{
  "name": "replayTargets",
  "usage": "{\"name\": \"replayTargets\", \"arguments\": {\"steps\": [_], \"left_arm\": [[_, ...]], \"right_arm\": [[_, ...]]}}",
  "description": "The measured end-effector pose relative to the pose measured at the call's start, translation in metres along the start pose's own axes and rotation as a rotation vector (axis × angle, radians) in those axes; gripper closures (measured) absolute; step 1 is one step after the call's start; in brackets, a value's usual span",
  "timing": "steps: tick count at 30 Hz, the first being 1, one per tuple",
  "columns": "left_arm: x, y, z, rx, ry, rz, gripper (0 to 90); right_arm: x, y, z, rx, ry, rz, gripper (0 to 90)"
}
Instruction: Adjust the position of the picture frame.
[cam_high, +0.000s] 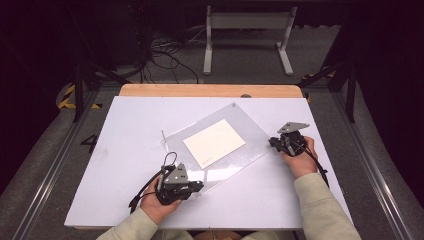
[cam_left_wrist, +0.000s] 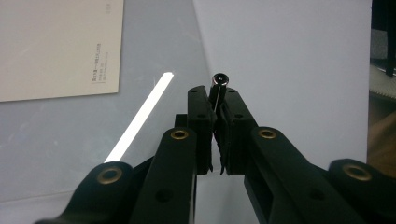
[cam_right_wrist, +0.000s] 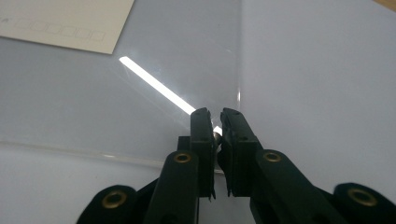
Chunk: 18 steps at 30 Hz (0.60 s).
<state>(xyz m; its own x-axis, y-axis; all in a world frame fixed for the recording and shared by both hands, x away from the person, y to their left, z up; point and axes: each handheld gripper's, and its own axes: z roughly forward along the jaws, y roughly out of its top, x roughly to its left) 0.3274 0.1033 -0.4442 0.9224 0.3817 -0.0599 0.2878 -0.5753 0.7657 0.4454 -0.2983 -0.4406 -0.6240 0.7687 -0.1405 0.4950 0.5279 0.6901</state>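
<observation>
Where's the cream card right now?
In the high view the cream card lies flat at the middle of the clear sheet on the white table, between the left gripper and the right gripper.

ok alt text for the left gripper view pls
The left gripper's two black jaws are closed on a small dark round-headed peg, above a clear sheet lying on a white table. A cream card with small print lies under or on the sheet at upper left, near a bright streak of glare.
</observation>
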Motion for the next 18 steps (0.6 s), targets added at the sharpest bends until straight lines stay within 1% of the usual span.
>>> {"name": "replayTargets", "arguments": {"steps": [1,2,3,4,5,6,7,9,10,11,13,14,15,16,18], "left_arm": [[0.0,0.0,-0.001,0.003,-0.002,0.003,84.5],[0.0,0.0,-0.001,0.003,-0.002,0.003,84.6],[0.0,-0.001,-0.002,0.007,-0.001,0.007,84.6],[-0.001,-0.002,-0.003,0.01,-0.004,0.005,84.6],[-0.001,-0.004,-0.007,0.011,-0.005,0.0,84.5],[-0.002,-0.005,-0.009,0.01,-0.001,0.001,84.6],[-0.002,-0.005,-0.009,0.01,-0.001,0.001,84.6],[-0.001,-0.007,-0.015,0.014,0.008,0.0,84.6],[0.001,-0.009,-0.018,0.015,0.021,-0.008,84.7],[0.001,-0.009,-0.018,0.015,0.021,-0.008,84.7],[0.006,-0.012,-0.023,0.007,0.04,-0.027,84.6],[0.007,-0.013,-0.025,0.004,0.048,-0.037,84.6],[0.013,-0.016,-0.029,0.001,0.074,-0.054,84.6],[0.015,-0.017,-0.03,-0.004,0.084,-0.066,84.5],[0.019,-0.019,-0.032,-0.009,0.101,-0.079,84.5]], "right_arm": [[0.0,0.0,-0.001,0.008,0.013,-0.011,83.5],[0.0,0.0,-0.001,0.008,0.013,-0.011,83.5],[-0.001,-0.001,-0.003,0.012,0.026,-0.012,83.6],[-0.001,-0.004,-0.006,0.009,0.057,-0.011,83.6],[0.0,-0.006,-0.008,0.011,0.072,-0.01,83.5],[0.001,-0.008,-0.01,0.012,0.085,-0.014,83.6],[0.001,-0.008,-0.01,0.012,0.085,-0.014,83.6],[0.004,-0.012,-0.016,0.018,0.113,-0.027,83.5],[0.007,-0.017,-0.023,0.026,0.141,-0.047,83.5],[0.007,-0.017,-0.023,0.026,0.141,-0.047,83.5],[0.011,-0.021,-0.029,0.037,0.17,-0.06,83.5],[0.014,-0.024,-0.033,0.05,0.189,-0.072,83.5],[0.019,-0.026,-0.039,0.069,0.217,-0.092,83.5],[0.022,-0.028,-0.042,0.081,0.233,-0.103,83.5],[0.029,-0.03,-0.048,0.102,0.264,-0.122,83.4]]}}
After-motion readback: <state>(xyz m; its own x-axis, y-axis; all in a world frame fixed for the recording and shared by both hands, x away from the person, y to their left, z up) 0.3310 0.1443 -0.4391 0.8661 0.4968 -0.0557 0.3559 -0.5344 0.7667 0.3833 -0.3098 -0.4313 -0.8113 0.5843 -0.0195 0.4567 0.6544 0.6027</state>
